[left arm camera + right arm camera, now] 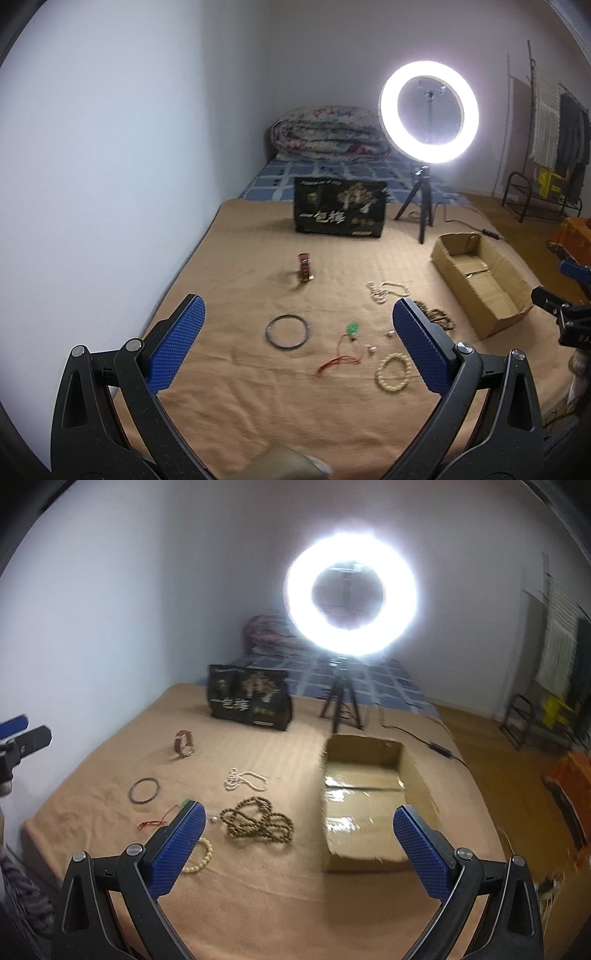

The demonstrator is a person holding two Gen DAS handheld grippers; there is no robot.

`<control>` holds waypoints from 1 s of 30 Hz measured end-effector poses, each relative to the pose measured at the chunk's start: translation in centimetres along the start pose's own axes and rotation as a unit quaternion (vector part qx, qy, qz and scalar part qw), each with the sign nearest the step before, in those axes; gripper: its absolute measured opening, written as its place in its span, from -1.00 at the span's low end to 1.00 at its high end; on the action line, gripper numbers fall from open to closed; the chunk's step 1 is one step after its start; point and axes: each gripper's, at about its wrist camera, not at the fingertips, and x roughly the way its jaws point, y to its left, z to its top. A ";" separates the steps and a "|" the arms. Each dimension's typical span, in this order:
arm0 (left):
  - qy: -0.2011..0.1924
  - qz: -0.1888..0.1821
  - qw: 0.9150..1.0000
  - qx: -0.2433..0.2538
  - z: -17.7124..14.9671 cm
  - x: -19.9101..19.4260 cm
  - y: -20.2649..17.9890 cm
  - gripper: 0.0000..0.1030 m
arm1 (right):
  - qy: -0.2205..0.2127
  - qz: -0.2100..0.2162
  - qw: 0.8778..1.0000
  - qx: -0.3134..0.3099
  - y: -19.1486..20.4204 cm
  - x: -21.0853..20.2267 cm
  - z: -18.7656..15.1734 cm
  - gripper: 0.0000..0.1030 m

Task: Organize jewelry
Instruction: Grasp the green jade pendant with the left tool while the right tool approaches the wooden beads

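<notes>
Jewelry lies spread on a tan blanket (240, 406). A dark bangle (287, 330), a red cord with a green pendant (345, 345), a cream bead bracelet (392, 374), a white pearl necklace (386, 290), a brown bead necklace (258, 821) and a red-strapped watch (304, 269) are all in view. An open cardboard box (373, 797) stands to the right. My left gripper (295, 325) is open and empty above the bangle and pendant. My right gripper (299, 823) is open and empty, held between the brown beads and the box.
A lit ring light on a small tripod (428, 114) stands behind the jewelry, its cable (424, 738) trailing right. A black printed bag (340, 206) stands at the back. A white wall (110, 166) runs along the left. A folded quilt (325, 134) lies far back.
</notes>
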 end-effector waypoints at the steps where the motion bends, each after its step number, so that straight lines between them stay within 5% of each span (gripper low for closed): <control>1: 0.005 0.000 1.000 -0.001 0.0 0.4 0.4 1.00 | 0.008 0.009 1.000 -0.006 0.0 0.7 0.2 0.99; 7: 0.034 -0.005 0.999 -0.007 0.4 3.0 2.2 0.99 | 0.046 0.052 0.997 -0.027 0.4 4.6 0.9 0.99; 14: 0.095 -0.054 0.994 -0.003 -0.1 6.3 1.5 0.65 | 0.099 0.086 0.989 -0.062 1.3 9.3 1.0 0.94; 30: 0.249 -0.146 0.957 0.007 -2.0 17.2 -3.4 -0.13 | 0.207 0.151 0.962 -0.095 2.3 18.4 -0.8 0.71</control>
